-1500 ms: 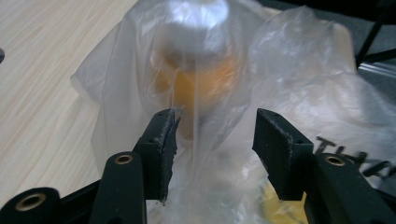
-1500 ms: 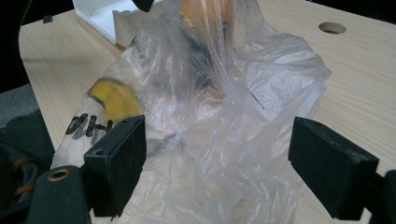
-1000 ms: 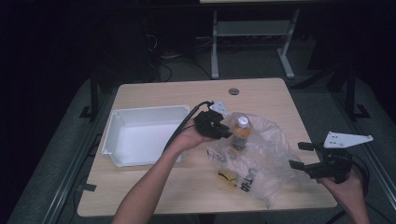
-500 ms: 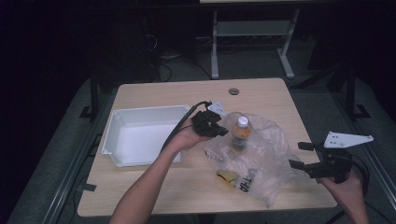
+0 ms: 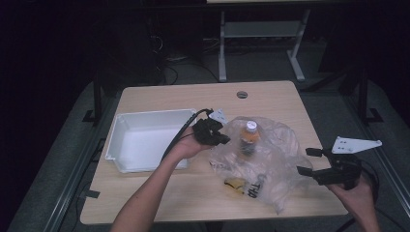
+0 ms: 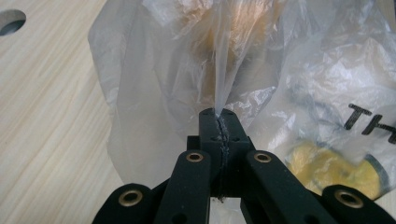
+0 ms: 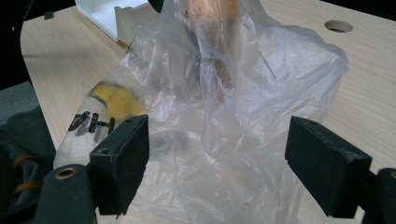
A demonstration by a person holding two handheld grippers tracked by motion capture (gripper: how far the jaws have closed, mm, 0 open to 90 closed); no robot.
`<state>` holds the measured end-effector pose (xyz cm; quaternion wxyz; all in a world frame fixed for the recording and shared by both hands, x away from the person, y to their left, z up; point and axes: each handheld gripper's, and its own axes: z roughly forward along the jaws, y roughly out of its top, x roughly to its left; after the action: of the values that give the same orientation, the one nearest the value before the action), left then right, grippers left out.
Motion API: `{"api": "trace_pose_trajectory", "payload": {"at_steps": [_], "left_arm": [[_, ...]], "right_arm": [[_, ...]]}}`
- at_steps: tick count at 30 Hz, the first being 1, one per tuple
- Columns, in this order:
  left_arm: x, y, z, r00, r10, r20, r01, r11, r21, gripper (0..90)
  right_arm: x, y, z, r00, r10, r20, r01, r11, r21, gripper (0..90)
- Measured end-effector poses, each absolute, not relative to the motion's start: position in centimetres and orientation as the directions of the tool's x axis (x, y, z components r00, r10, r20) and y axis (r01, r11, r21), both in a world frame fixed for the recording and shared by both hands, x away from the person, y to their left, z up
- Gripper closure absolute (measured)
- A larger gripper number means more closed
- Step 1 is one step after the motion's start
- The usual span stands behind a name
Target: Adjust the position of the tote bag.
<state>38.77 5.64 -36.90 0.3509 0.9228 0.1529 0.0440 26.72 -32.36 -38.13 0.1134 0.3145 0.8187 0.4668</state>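
A crumpled clear plastic bag (image 5: 273, 159) lies on the wooden table (image 5: 203, 99). Inside it stands a bottle (image 5: 249, 137) of orange drink with a white cap. A yellow round thing (image 5: 235, 184) lies in the bag beside black lettering. My left gripper (image 5: 220, 137) is at the bag's left edge, shut on a fold of the film (image 6: 219, 95), which rises taut from the pads. The bottle (image 6: 233, 18) shows blurred behind the film and the yellow thing (image 6: 327, 168) to its right. My right gripper (image 5: 309, 162) is open at the bag's right edge, with loose film (image 7: 243, 93) between its jaws but untouched.
A white plastic tray (image 5: 118, 145) sits left of the bag, close behind my left hand. A round cable hole (image 5: 241, 94) is near the table's far edge. The table's right edge is close to my right hand. Table legs and cables stand beyond.
My left gripper has shifted a little to the left, away from the bottle, with the bag's edge. The right gripper has stayed put.
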Motion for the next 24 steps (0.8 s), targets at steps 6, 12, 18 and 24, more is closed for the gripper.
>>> {"api": "trace_pose_trajectory", "payload": {"at_steps": [6,12,18,24], "left_arm": [[38.6,6.1,-37.5,0.947,0.319,-0.034,0.262,-0.709,0.655,90.0],[38.2,6.7,-38.2,0.945,0.325,-0.041,0.273,-0.712,0.647,90.0],[37.9,7.2,-38.7,0.94,0.337,-0.054,0.29,-0.706,0.646,90.0],[37.8,7.5,-39.1,0.939,0.34,-0.061,0.299,-0.71,0.638,90.0]], "right_arm": [[26.7,-32.3,-38.2,-0.777,0.62,0.107,0.41,0.371,0.833,22.0],[26.9,-32.0,-38.3,-0.782,0.614,0.108,0.412,0.379,0.829,22.8],[26.9,-31.7,-38.4,-0.791,0.603,0.103,0.407,0.394,0.824,24.9],[27.0,-31.3,-38.5,-0.8,0.591,0.103,0.407,0.408,0.817,27.2]]}}
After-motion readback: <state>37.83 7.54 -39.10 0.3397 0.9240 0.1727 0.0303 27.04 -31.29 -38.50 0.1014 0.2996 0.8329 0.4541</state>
